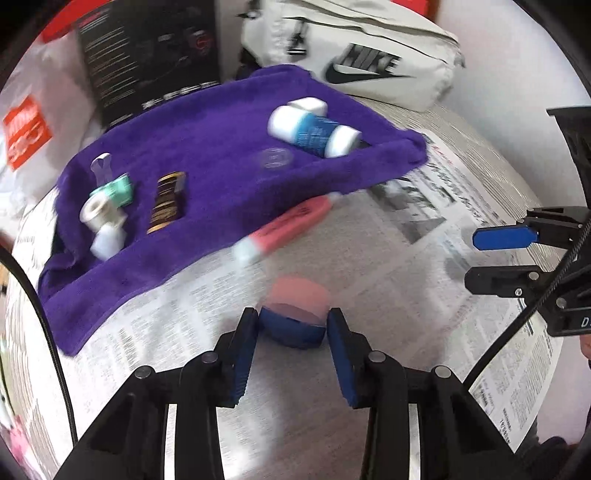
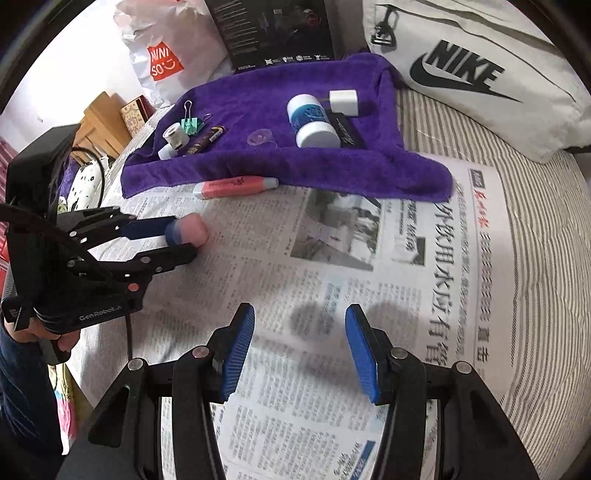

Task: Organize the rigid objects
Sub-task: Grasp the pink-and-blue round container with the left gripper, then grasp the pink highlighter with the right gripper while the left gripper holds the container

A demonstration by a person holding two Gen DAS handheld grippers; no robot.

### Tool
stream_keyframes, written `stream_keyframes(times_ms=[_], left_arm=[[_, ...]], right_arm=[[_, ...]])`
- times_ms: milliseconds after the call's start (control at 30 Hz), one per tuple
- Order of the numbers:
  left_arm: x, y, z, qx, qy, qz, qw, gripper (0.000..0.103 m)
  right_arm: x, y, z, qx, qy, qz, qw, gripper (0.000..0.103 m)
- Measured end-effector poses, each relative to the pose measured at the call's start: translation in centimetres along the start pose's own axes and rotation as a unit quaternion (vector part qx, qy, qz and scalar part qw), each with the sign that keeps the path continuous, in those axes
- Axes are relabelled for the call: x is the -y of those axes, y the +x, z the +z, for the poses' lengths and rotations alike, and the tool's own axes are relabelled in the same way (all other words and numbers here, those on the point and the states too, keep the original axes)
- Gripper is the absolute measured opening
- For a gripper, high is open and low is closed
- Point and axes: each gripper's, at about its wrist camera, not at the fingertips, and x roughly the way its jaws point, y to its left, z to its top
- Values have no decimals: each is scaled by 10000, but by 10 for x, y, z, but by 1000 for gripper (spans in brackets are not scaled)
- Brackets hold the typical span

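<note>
My left gripper (image 1: 291, 332) is shut on a small pink-and-blue eraser-like block (image 1: 295, 314), held just above the newspaper; it also shows in the right wrist view (image 2: 186, 230). A pink marker (image 1: 286, 225) lies at the front edge of the purple towel (image 1: 207, 147). On the towel lie a blue-and-white bottle (image 1: 314, 131), a white charger (image 2: 343, 101), a green binder clip (image 1: 120, 188), a white tape roll (image 1: 98, 214), a dark battery (image 1: 166, 203) and a clear disc (image 1: 275, 158). My right gripper (image 2: 299, 350) is open and empty over the newspaper.
A newspaper (image 2: 332, 277) covers the striped bed. A white Nike bag (image 2: 480, 74) lies at the back right, a black box (image 2: 273, 29) behind the towel, and a Miniso bag (image 2: 162, 55) at the back left.
</note>
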Motion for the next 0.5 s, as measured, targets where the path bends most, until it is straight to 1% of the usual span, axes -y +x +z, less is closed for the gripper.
stream_keyframes(times_ms=[67,233,300,433,500], left_arm=[[-16,-3,-6,-16,-180,65,9998,37],[-56,-11,-23,-18,-619,215,9979,37],[-66,-14,-27,-35,-735,282,9969,37],[-85,-18,-37,10,-1013,250,9945,37],[-91,-19,-40,56,-1137,185,9933,37]], right_arm=[[-7,5,8,27,-97,18,9999,51],[-29,22,33,130,-577,40,9982,51],[-40,25,42,186,-796,172,9965,51],[-70,33,60,350,-1372,383,9892,51],[-80,36,66,346,-1478,489,9872,51]])
